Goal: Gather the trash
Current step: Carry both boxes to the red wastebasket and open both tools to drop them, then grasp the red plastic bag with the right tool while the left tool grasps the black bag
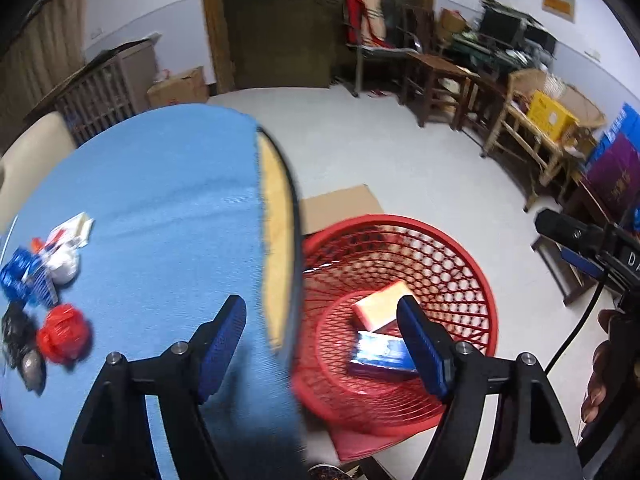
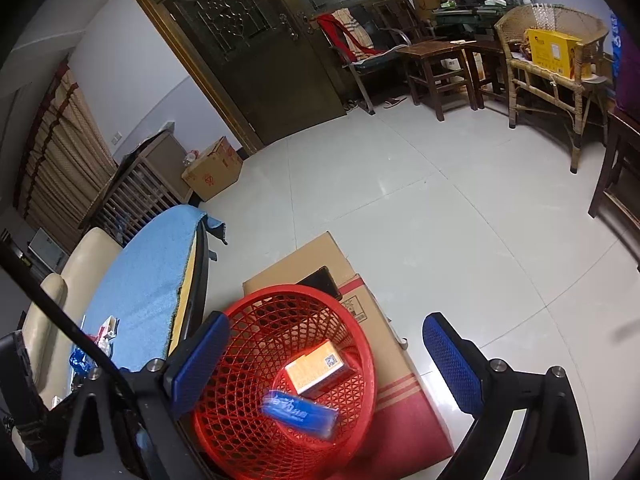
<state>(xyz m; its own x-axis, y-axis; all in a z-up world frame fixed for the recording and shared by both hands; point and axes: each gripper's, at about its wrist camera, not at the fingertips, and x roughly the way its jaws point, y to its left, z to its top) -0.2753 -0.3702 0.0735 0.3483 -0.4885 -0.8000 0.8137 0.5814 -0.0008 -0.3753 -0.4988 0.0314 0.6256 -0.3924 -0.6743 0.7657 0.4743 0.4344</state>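
A red mesh basket [image 1: 472,272] [image 2: 248,440] stands on flattened cardboard beside the table. In it lie an orange box [image 1: 380,308] [image 2: 318,366] and a blue box [image 1: 380,354] [image 2: 300,412], which looks blurred. My left gripper [image 1: 324,344] is open and empty, straddling the table edge and the basket. My right gripper [image 2: 326,364] is open and empty above the basket. On the blue table cloth [image 1: 160,200] at the left lie a red crumpled wrapper [image 1: 62,334], a blue wrapper [image 1: 22,280], a white wad [image 1: 64,266] and a dark wrapper [image 1: 18,332].
Flattened cardboard [image 2: 384,344] lies on the tiled floor under the basket. A cream chair [image 2: 72,272] stands behind the table. Wooden stools [image 2: 436,68], a wicker bench [image 2: 552,72] with a yellow box and a cardboard box [image 2: 212,172] line the walls.
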